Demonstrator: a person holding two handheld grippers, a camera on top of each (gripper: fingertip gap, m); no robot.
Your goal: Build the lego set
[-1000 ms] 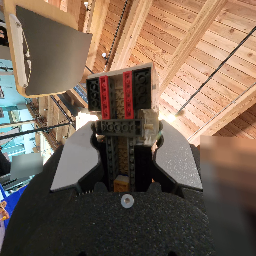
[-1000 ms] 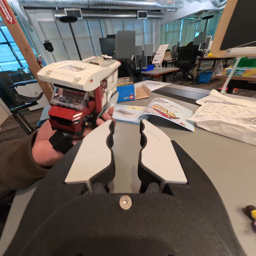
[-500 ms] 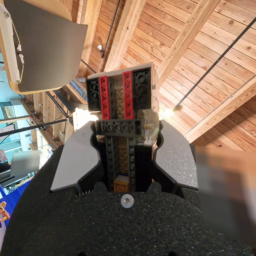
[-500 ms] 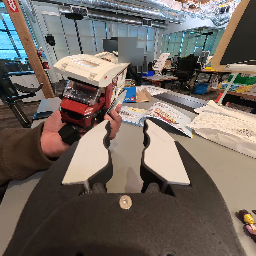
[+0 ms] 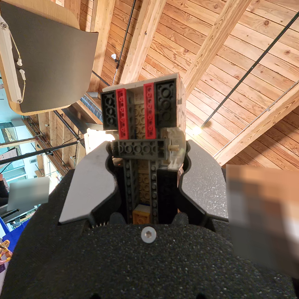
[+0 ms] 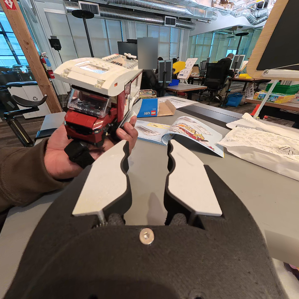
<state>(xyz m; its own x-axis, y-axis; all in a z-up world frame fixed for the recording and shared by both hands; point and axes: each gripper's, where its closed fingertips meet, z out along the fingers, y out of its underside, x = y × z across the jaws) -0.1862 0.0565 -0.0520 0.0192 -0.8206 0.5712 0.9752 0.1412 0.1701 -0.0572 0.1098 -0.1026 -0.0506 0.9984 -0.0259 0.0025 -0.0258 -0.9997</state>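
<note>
The grey table (image 6: 242,186) fills the right wrist view, stretching away under a busy office. Above it, lifted clear of the surface, is the toy brick camper van (image 6: 97,97), white roof over a red cab with a clear windscreen. It sits in the left gripper (image 5: 146,152), whose two fingers stand wide on either side of the van's underside, grey axle brick and red beams between them; the fingers (image 5: 93,178) lie right against its flanks, and a hand (image 6: 68,155) in a brown sleeve wraps round gripper and van. Behind the van in the left wrist view are wooden ceiling beams (image 5: 218,48).

On the table past the van lies an open instruction booklet (image 6: 181,129), with a blue box (image 6: 148,108) behind it and a crumpled white paper bag (image 6: 262,145) off to the right.

The right gripper (image 6: 148,144) hangs low over bare table, jaws parted, nothing between them, its left finger (image 6: 110,169) just beside the hand's knuckles.
</note>
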